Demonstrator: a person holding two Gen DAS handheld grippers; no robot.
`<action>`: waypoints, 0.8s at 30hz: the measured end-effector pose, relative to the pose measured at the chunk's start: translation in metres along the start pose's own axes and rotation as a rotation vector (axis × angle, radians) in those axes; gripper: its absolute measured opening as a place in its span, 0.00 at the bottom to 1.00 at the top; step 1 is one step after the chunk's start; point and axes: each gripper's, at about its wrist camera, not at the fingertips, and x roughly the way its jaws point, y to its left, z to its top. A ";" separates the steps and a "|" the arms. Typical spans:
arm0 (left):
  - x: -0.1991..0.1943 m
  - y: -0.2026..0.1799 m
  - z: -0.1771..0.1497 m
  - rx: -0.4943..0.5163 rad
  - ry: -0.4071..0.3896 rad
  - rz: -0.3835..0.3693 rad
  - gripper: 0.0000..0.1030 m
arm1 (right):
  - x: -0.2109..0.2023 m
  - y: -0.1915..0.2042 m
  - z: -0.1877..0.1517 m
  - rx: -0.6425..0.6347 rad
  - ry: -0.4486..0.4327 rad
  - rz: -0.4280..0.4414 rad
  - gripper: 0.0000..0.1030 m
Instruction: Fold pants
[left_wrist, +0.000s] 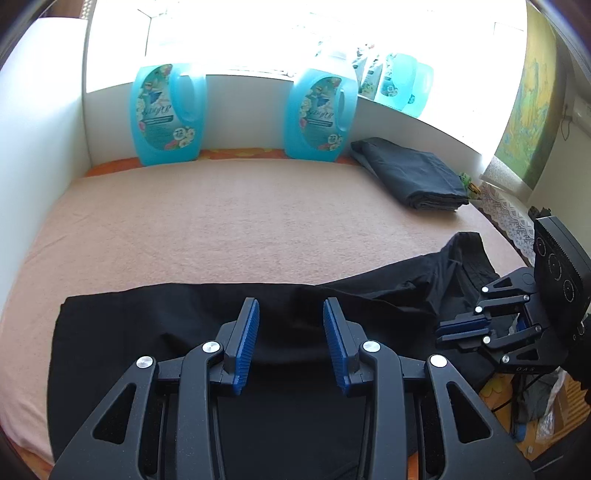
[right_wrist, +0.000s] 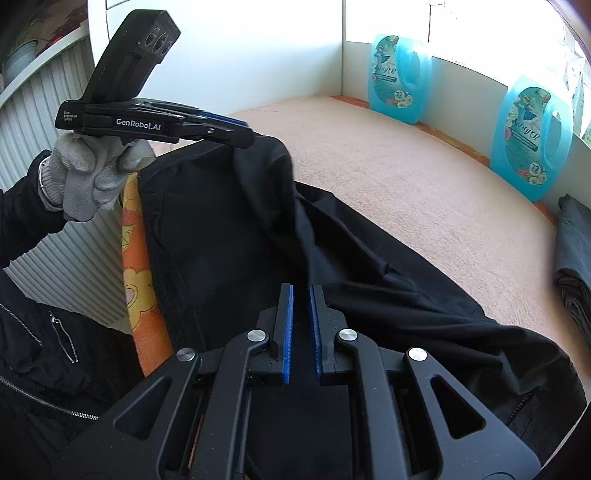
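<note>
Since the pants (left_wrist: 166, 325) are thin, limp black cloth, I expect them to be light, to sag from any pinch and to crease instead of holding a line. A hem or the waistband is the place to take hold, never the slack middle. They lie spread on the peach-covered surface (left_wrist: 221, 221) directly under and ahead of the left gripper (left_wrist: 291, 332), whose blue pads (left_wrist: 246, 343) stand wide apart in its own view.

From the right wrist, though, the cloth peaks up to the tip of that gripper, which a gloved hand (right_wrist: 92, 177) carries, so an edge may be caught on one finger; I cannot settle that. Rightward, the fabric bunches into ridges running toward the right gripper (right_wrist: 302, 325). Its pads are nearly closed, leaving only a thin dark slit, and I cannot tell whether a fold sits pinched in it.

Black on black hides seams, pockets and which end is the waist. The near edge of the pants is cut off beneath both grippers. Far ahead and right of them rests a folded dark pile (left_wrist: 413, 177), well apart.
</note>
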 end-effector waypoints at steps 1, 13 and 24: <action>0.004 -0.008 0.002 0.014 0.001 -0.022 0.33 | 0.003 0.002 0.000 -0.013 0.018 0.002 0.10; 0.066 -0.048 -0.002 0.119 0.147 -0.095 0.33 | -0.051 -0.080 0.016 0.178 -0.091 0.001 0.46; 0.070 -0.046 -0.010 0.113 0.159 -0.085 0.34 | 0.018 -0.130 0.022 0.177 0.105 0.123 0.50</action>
